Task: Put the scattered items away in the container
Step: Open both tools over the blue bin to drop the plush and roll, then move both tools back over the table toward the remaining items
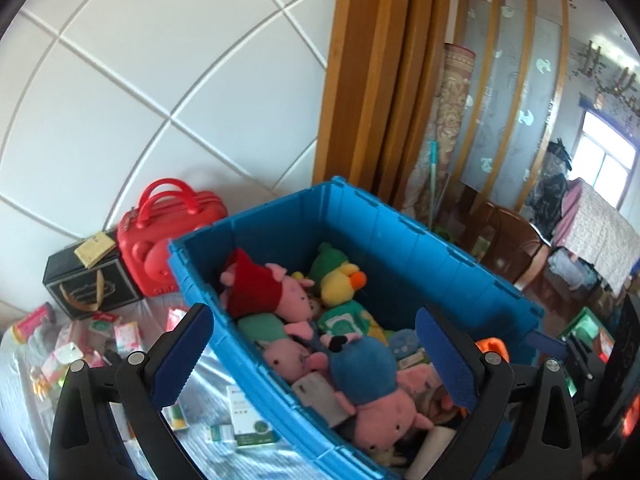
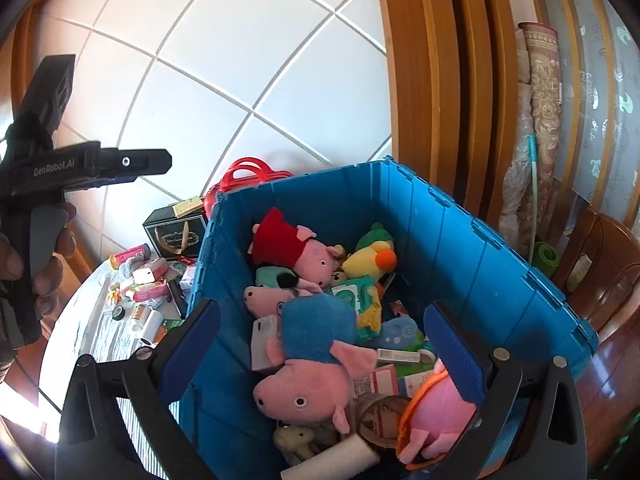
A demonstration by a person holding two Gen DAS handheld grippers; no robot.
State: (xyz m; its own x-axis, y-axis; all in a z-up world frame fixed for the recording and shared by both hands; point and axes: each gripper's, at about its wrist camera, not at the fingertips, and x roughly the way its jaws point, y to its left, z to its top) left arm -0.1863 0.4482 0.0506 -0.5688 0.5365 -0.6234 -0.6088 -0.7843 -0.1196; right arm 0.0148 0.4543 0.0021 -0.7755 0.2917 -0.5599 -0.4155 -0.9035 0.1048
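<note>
A blue plastic crate (image 1: 432, 248) (image 2: 472, 264) holds several plush toys: pink pigs (image 1: 380, 400) (image 2: 316, 388), a yellow duck in a green hat (image 1: 340, 280) (image 2: 372, 258), plus small boxes. My left gripper (image 1: 316, 356) is open and empty, hovering above the crate's near left rim. My right gripper (image 2: 320, 356) is open and empty above the crate's contents. An orange-dressed pig (image 2: 436, 412) lies in the crate beside the right finger. The left gripper also shows in the right wrist view (image 2: 100, 168), raised at far left. Scattered small boxes and bottles (image 1: 76, 344) (image 2: 148, 292) lie on the table left of the crate.
A red handbag (image 1: 168, 236) (image 2: 248, 180) and a black gift box (image 1: 88, 284) (image 2: 176, 232) stand behind the clutter by the tiled wall. Green-white boxes (image 1: 248, 420) lie near the crate's left side. Wooden door frame, rolled rugs (image 2: 536, 120) and wooden chairs (image 1: 508, 248) are at right.
</note>
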